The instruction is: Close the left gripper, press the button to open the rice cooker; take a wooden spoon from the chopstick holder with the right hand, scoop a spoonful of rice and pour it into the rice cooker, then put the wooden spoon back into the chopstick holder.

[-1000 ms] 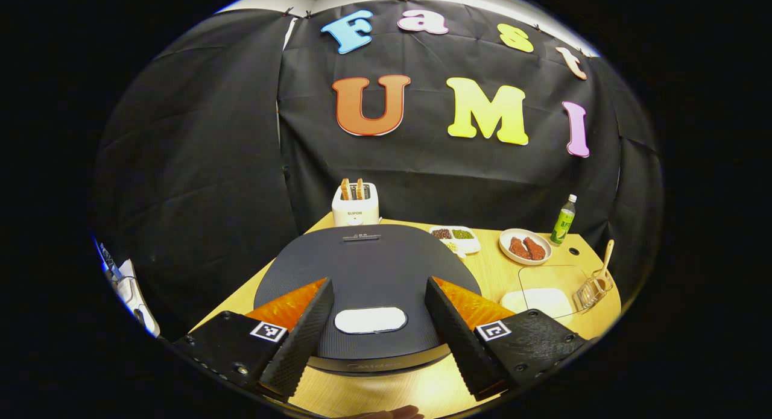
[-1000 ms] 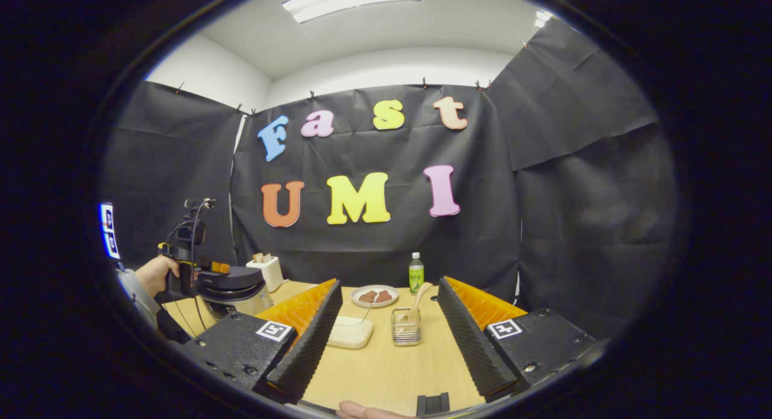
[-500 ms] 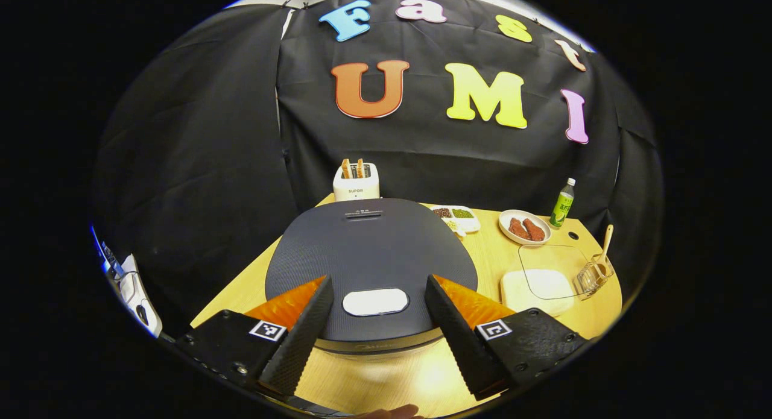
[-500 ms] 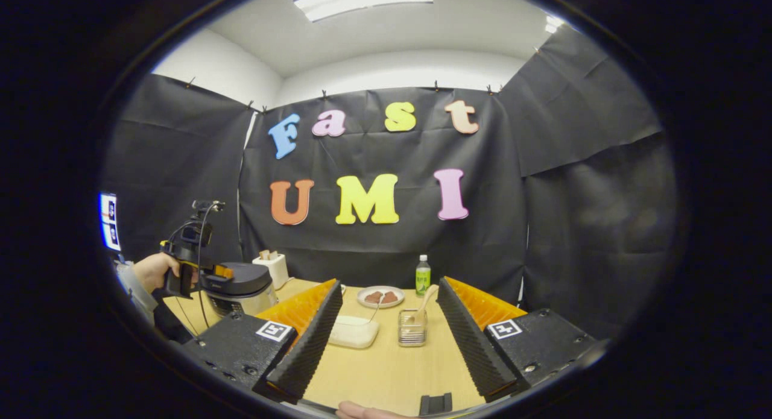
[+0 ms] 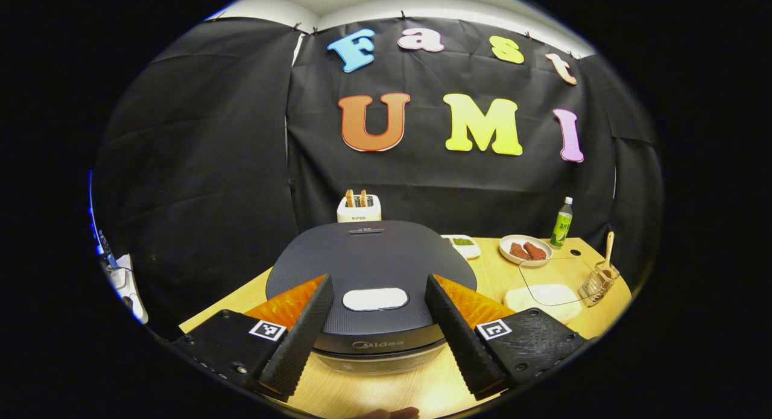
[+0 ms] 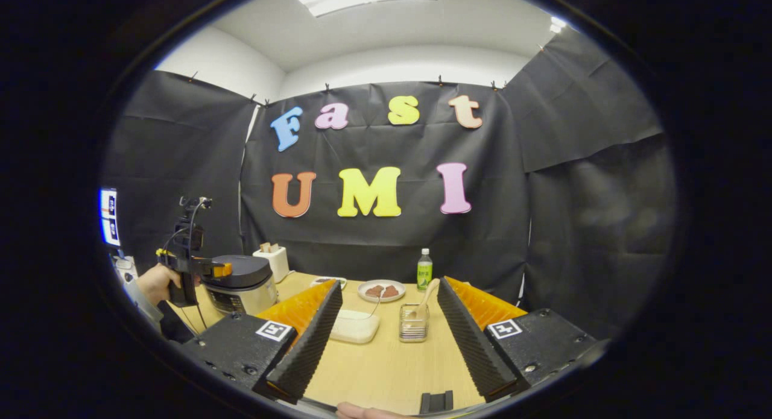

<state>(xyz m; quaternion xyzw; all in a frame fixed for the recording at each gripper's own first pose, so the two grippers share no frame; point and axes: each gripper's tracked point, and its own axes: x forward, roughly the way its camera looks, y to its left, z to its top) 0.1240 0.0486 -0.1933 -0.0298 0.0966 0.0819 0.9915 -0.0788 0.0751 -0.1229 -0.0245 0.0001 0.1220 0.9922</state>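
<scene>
The dark rice cooker [image 5: 369, 259] stands close in front of me, lid down, with its white oval button [image 5: 375, 299] near the lid's front edge. My left gripper [image 5: 378, 281] is open, one finger on each side of the button and level with the lid. Far right, a wooden spoon [image 5: 608, 250] stands in the wire chopstick holder [image 5: 596, 283], beside a white rice box [image 5: 541, 296] with a clear lid. My right gripper [image 6: 389, 283] is open above the table, aimed at the holder [image 6: 414, 324] and spoon [image 6: 426, 295]. The rice cooker [image 6: 242, 284] and left gripper [image 6: 220, 269] sit at left.
Behind the cooker stands a white toaster [image 5: 358, 208] with bread in it. A divided dish [image 5: 463, 245], a plate of meat [image 5: 525, 251] and a green bottle [image 5: 563, 214] line the table's back. A hand [image 6: 154, 283] holds the left gripper. The rice box [image 6: 354, 326] lies left of the holder.
The left gripper has dropped lower and levelled out in front of the cooker, so the cooker's front face now shows. Its fingers stay apart. The right gripper has hardly moved.
</scene>
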